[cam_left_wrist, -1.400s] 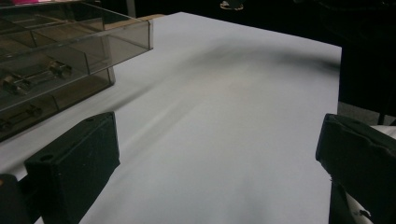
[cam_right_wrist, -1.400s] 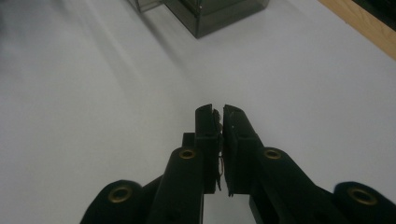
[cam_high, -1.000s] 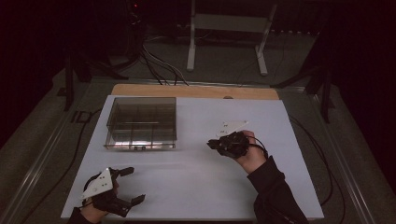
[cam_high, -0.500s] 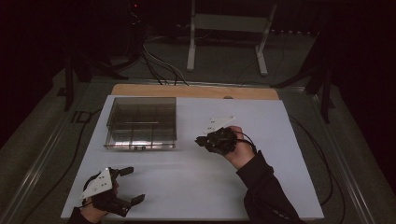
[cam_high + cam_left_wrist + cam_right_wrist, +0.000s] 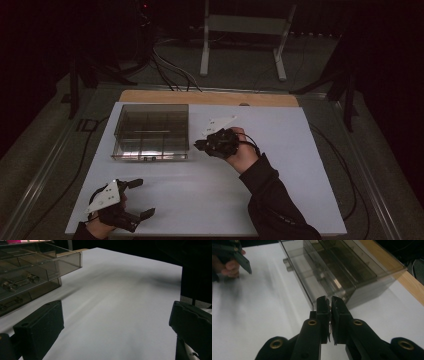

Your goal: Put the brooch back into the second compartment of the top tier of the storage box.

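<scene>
Organizer box (image 5: 30, 272) holds metal clips (image 5: 17, 283), left gripper view reveals.

On the white table (image 5: 280, 200), the right gripper (image 5: 200, 145), jaws together, sits just right of the clear plastic compartment box (image 5: 151, 131). The left gripper (image 5: 142, 198) rests at the near left edge, jaws spread.

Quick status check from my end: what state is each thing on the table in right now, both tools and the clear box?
Left tool: open, jaws wide apart, nothing between them, over bare table near the front edge.
Right tool: shut, something thin and dark may sit between the pads, too small to tell; tips point at the box's corner.
Clear compartment box: upright on the white table, small metal parts inside.
</scene>
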`<act>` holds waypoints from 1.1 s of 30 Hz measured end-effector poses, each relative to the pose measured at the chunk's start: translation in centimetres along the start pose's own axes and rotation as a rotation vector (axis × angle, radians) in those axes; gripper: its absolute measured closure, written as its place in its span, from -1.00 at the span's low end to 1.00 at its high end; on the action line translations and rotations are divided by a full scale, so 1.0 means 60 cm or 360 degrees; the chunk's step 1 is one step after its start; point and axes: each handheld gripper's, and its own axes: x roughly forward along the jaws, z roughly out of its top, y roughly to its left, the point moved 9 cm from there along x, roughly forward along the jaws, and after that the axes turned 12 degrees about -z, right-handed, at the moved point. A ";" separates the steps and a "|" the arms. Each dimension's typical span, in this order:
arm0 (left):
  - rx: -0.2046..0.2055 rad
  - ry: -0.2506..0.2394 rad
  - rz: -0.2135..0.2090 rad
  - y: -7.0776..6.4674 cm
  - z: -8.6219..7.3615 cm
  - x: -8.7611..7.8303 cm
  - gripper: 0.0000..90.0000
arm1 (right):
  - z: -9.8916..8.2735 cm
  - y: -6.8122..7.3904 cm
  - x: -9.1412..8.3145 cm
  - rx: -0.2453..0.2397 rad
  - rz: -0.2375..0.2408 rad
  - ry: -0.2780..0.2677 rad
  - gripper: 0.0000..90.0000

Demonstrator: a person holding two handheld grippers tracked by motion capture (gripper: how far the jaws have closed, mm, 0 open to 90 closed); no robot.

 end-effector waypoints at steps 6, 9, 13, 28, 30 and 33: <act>-0.0001 0.0000 -0.0001 0.001 0.000 -0.001 -0.99 | 0.022 0.006 0.014 -0.0003 0.0022 -0.0011 0.90; 0.0003 0.0003 -0.0002 0.000 0.000 -0.001 -0.99 | 0.031 0.010 0.022 -0.0012 0.0035 -0.0015 0.90; 0.0001 0.0006 -0.0005 0.000 -0.001 -0.001 -0.99 | 0.042 0.015 0.032 -0.0010 0.0045 -0.0017 0.90; 0.0001 -0.0001 -0.0002 0.001 0.000 -0.001 -0.99 | 0.087 0.030 0.064 -0.0039 0.0084 -0.0035 0.90; 0.0004 0.0005 -0.0007 -0.001 -0.001 0.000 -0.99 | 0.091 0.033 0.068 -0.0039 0.0089 -0.0033 0.90; 0.0000 -0.0005 -0.0006 0.000 0.001 -0.001 -0.99 | 0.098 0.037 0.077 -0.0047 0.0095 -0.0035 0.90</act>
